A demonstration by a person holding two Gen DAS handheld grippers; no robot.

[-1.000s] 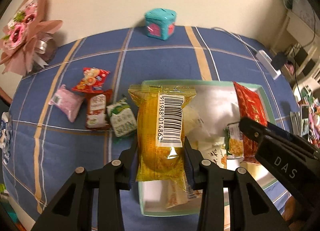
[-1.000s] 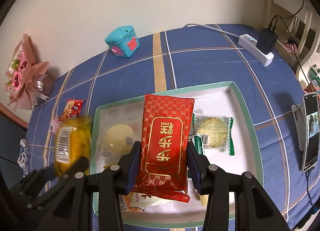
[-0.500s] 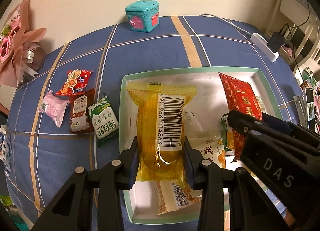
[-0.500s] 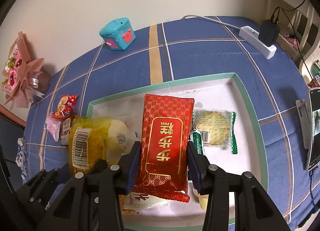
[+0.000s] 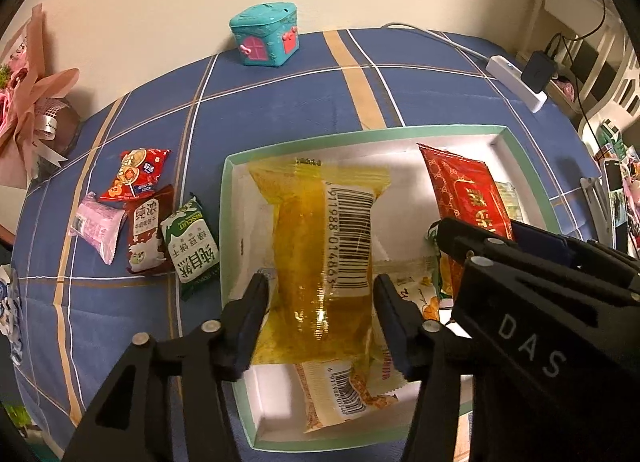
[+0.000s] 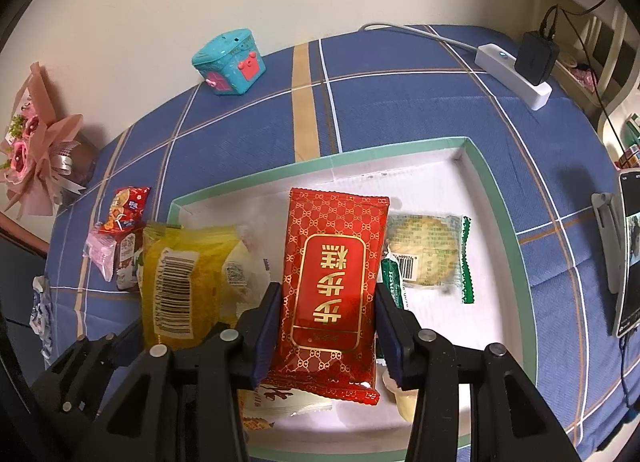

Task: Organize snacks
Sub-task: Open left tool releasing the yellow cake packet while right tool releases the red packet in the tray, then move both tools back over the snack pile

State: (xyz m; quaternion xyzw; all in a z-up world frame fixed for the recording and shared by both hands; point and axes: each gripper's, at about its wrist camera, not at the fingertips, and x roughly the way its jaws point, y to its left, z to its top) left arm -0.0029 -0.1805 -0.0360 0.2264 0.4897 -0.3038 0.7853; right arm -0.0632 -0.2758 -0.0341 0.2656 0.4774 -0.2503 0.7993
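Left gripper (image 5: 320, 302) jaws have just been opening, and the yellow snack packet (image 5: 324, 258) is now lying between the spread fingers (image 5: 248, 322), no longer being pinched, with gaps showing on both sides. It is resting inside the white tray (image 5: 532, 166) at its left end, barcode up, lying over a pale packet with an orange print (image 5: 344, 394). Right gripper (image 6: 326, 326) is being kept closed on the red snack packet (image 6: 334, 274), which is being held above the middle of the tray. Under and beside it, a round biscuit in a clear green-edged wrapper (image 6: 428, 254) is lying on the tray floor. Outside the tray, on the blue checked tablecloth (image 5: 280, 102), four small packets are lying together: a green biscuit packet (image 5: 192, 246), a brown one (image 5: 146, 238), a pink one (image 5: 98, 226) and a red one (image 5: 136, 174). A teal toy house (image 5: 266, 38) is standing near the wall.
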